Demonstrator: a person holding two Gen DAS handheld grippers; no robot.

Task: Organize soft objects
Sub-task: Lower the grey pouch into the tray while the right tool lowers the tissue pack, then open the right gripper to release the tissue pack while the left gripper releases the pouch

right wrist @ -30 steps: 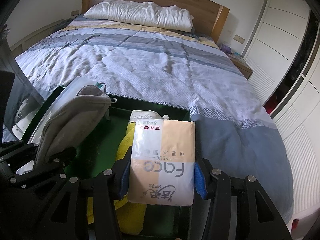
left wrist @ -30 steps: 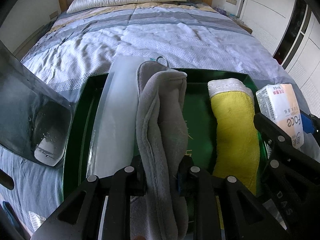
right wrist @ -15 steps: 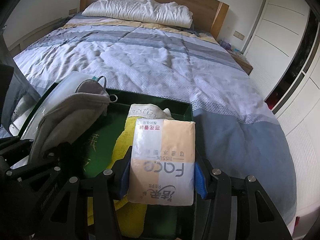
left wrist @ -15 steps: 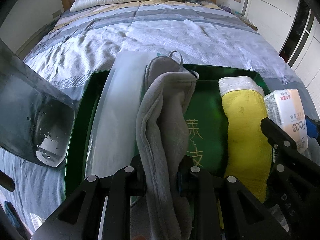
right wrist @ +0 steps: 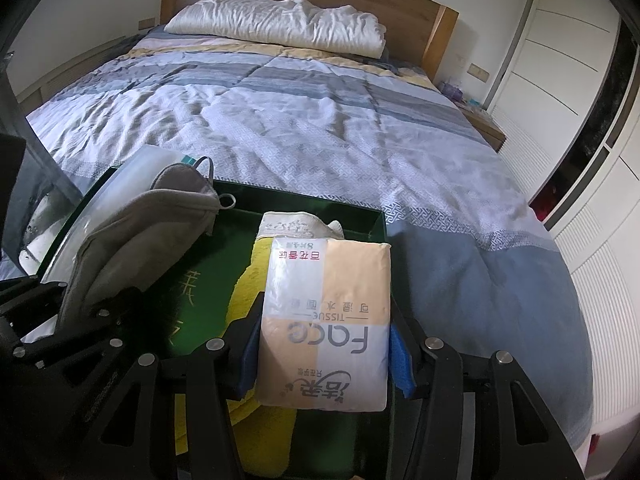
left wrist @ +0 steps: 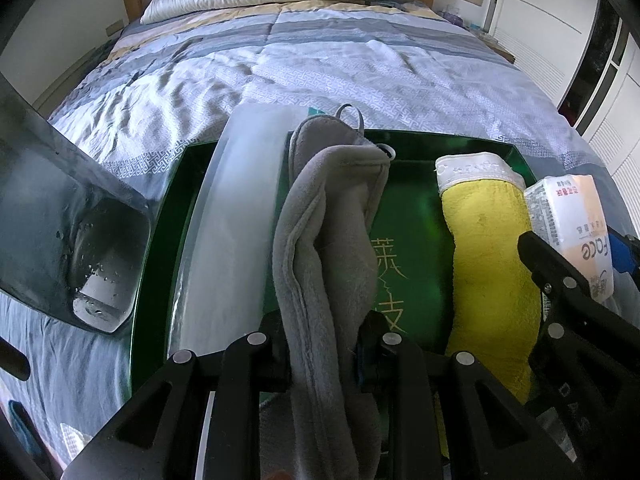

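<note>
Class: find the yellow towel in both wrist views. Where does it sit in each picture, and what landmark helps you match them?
Left wrist: the yellow towel lies right of centre, along the green tray's right side, between the grey cloth and the tissue pack.
Right wrist: low centre, mostly hidden under the tissue pack; yellow shows at its left.
Shared landmark: the towel's white end.

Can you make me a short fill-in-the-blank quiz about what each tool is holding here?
1. The left gripper is shut on a ____ towel.
2. The right gripper is shut on a pack of ____.
3. The yellow towel lies in a ____ tray.
4. The tray sits on a ____.

Missing words: grey; tissues; green; bed
</note>
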